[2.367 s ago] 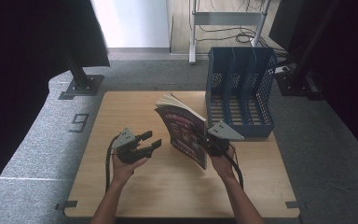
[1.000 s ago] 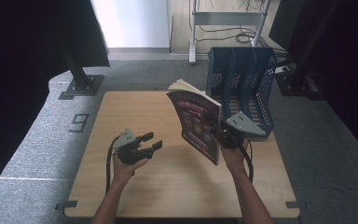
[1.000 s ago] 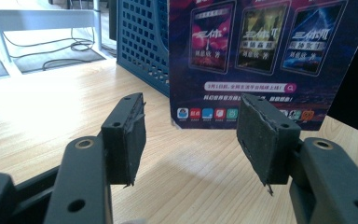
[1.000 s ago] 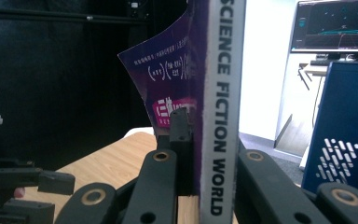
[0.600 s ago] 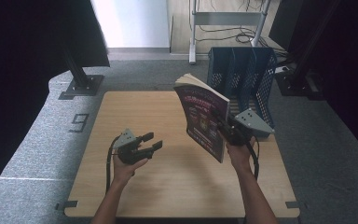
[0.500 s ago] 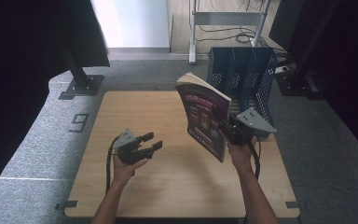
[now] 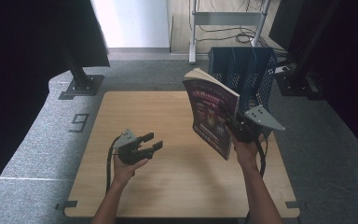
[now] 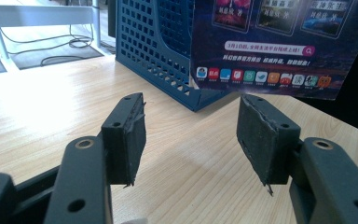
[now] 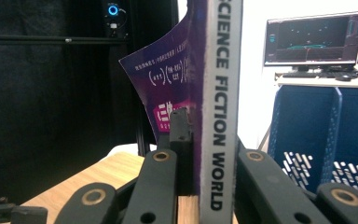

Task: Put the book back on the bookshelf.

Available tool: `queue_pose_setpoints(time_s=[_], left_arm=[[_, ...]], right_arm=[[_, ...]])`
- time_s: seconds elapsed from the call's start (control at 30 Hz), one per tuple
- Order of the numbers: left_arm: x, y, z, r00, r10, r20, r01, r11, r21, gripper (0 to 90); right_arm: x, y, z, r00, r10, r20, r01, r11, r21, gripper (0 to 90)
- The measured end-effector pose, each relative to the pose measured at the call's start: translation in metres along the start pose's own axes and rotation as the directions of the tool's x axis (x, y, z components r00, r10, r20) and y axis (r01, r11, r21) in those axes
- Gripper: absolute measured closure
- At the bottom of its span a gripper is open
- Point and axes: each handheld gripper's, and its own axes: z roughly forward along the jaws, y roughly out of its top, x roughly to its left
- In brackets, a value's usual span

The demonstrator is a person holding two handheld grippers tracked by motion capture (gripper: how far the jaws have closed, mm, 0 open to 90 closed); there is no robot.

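Note:
A purple-covered magazine (image 7: 210, 112) hangs upright above the right half of the wooden table (image 7: 158, 182), clear of the top. My right gripper (image 7: 229, 122) is shut on it at the spine. In the right gripper view the grey spine (image 9: 220, 98) reads "SCIENCE FICTION WORLD" and stands between both jaws. Behind the magazine stands a blue mesh file rack (image 7: 246, 74), which the left gripper view shows as the rack (image 8: 158, 51) beyond the cover (image 8: 279, 42). My left gripper (image 7: 152, 141) hovers over the table's left half, open, with nothing between its pads (image 8: 131, 135).
Grey carpet (image 7: 42, 140) surrounds the table. A black stand foot (image 7: 80, 86) sits at the far left, and a white metal frame (image 7: 196, 32) with cables stands behind the rack. Monitors (image 9: 314, 39) on a desk appear in the right gripper view.
My right gripper has lifted the magazine off the table and carried it right and back toward the blue rack, standing it more upright. The left gripper has stayed where it was.

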Motion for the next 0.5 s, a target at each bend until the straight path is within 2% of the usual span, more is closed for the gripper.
queue_pose_setpoints(time_s=[0.5], left_arm=[[0.001, -0.001, 0.000, 1.0000, -0.002, 0.001, 0.002, 1.0000, 0.004, 42.3]], right_arm=[[-0.017, 0.013, -0.009, 0.9985, 0.010, 0.054, -0.008, 1.000, -0.031, 81.8]])
